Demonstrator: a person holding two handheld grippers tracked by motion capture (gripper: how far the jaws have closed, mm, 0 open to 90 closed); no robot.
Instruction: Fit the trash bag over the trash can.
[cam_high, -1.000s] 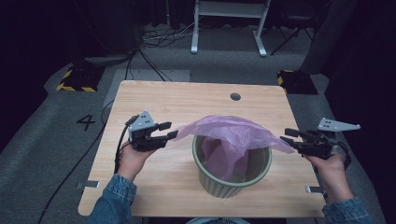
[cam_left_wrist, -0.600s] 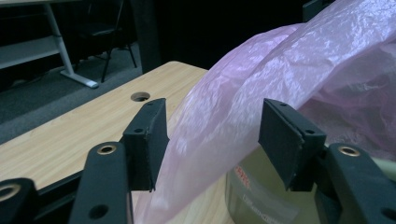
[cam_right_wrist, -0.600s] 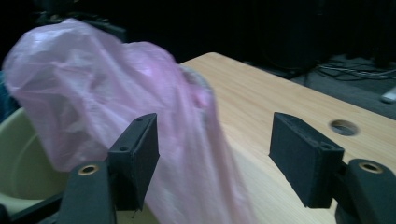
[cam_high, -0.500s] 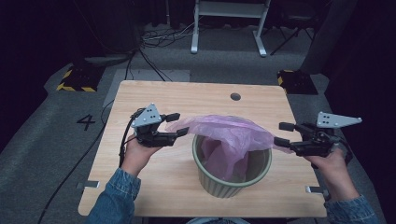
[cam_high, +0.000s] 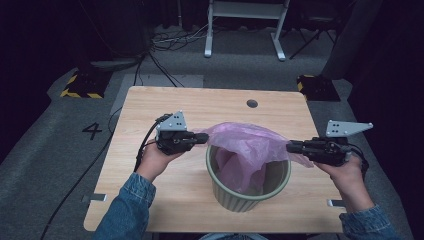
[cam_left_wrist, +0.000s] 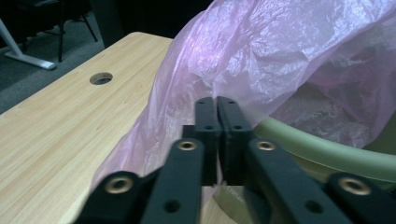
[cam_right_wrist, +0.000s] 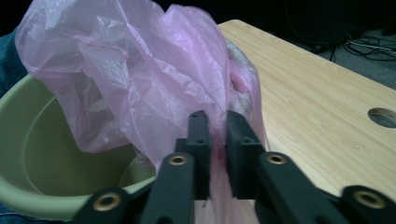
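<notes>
Since the pink bag (cam_high: 250, 145) is thin plastic film, it should handle v. light, limp and a bit slippery, w/ no stiffness of its own: it'll sag wherever it isn't held and could tear if the two sides are pulled apart too hard. Best hold is the mouth hem, pinched at opposite edges, which is what's happening: the left gripper (cam_high: 200, 139) is clamped on the film at its tips, jaws pressed together w/ pink plastic rising just ahead of them in the left gripper view (cam_left_wrist: 215, 105); the right gripper (cam_high: 291, 146) is likewise pinched on the other edge, jaws narrow w/ a fold of film caught between them (cam_right_wrist: 215, 122). The bag hangs between the two grippers, stretched across the gap, its body drooping down into the green bin (cam_high: 222, 185) that stands below and between them on the counter (cam_high: 150, 105). Looks: translucent pink-lilac, crinkled and glossy, bunched into folds near each grip, one side billowed up above the bin rim, lower part slack inside. Bin is olive-green, round, ribbed outside, smooth rolled rim. Judging by this, next is spreading the mouth and folding the hem over the rim; needs even tension both sides, else film slips from a jaw.
</notes>
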